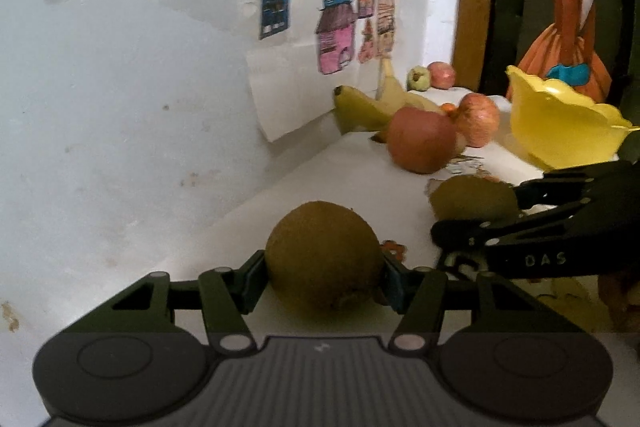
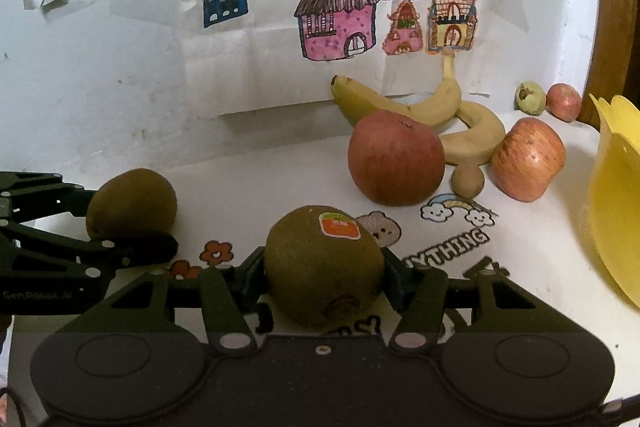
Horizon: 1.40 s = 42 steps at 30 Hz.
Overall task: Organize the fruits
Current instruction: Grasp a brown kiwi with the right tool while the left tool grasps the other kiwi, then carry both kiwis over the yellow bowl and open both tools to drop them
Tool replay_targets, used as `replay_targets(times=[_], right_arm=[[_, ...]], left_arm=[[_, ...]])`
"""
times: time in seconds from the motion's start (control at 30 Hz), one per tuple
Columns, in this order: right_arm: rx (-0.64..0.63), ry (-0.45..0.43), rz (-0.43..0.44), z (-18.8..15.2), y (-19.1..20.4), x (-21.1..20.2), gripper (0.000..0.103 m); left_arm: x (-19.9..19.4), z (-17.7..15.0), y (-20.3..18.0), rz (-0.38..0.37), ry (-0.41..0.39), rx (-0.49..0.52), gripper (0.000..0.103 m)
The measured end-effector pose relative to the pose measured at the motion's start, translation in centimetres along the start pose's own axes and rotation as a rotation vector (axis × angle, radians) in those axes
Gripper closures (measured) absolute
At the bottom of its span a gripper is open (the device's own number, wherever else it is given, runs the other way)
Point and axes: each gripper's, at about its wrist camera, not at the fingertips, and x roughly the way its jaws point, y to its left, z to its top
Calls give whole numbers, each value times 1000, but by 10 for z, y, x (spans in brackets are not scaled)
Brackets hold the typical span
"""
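1. While its two fingers press in from either side, the left tool (image 1: 324,273) pinches a plain brown kiwi (image 1: 324,259) held above the white counter (image 1: 360,163).
2. To the right of that tool, the right tool (image 2: 324,277) clamps a second kiwi with an orange sticker (image 2: 324,263); in the left wrist view this fruit shows between black fingers (image 1: 480,231) coming in from the right edge.
3. Just beyond the right tool, cartoon drawings and lettering (image 2: 448,247) are printed on the counter.
4. Farther ahead and slightly right of the right tool sits a large red apple (image 2: 396,157), with a small round brown fruit (image 2: 467,180) just beside it and a second, streaked apple (image 2: 528,159) to the right of that.
5. Behind these apples, two bananas (image 2: 400,105) lie against the wall.
6. At the far right of the right tool stands a yellow bowl (image 2: 616,203) with a scalloped rim.
7. Well beyond, in the corner, rest a greenish fruit (image 2: 530,97) and a small red apple (image 2: 564,102).
8. Coloured drawings of houses (image 2: 338,3) hang on the white wall ahead of both tools.
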Motion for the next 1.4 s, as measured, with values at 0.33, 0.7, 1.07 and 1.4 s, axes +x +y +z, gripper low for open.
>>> replay_targets(times=[0.33,0.7,1.07,1.4], right_arm=[[66,-52,-4,-14,-20,-48,44],[120,-226,-101,9,-101,-151,44],[178,-210,-283,27,-213,-136,44],[146,-51,-282,30,-256,-76,44]], left_arm=[[-23,30,-37,-102,-44,1,40],[-36,112,-115,-223,-216,56,40],[46,160,-197,-341,-258,84,40],[133,168,-219,-381,-120,88,40]])
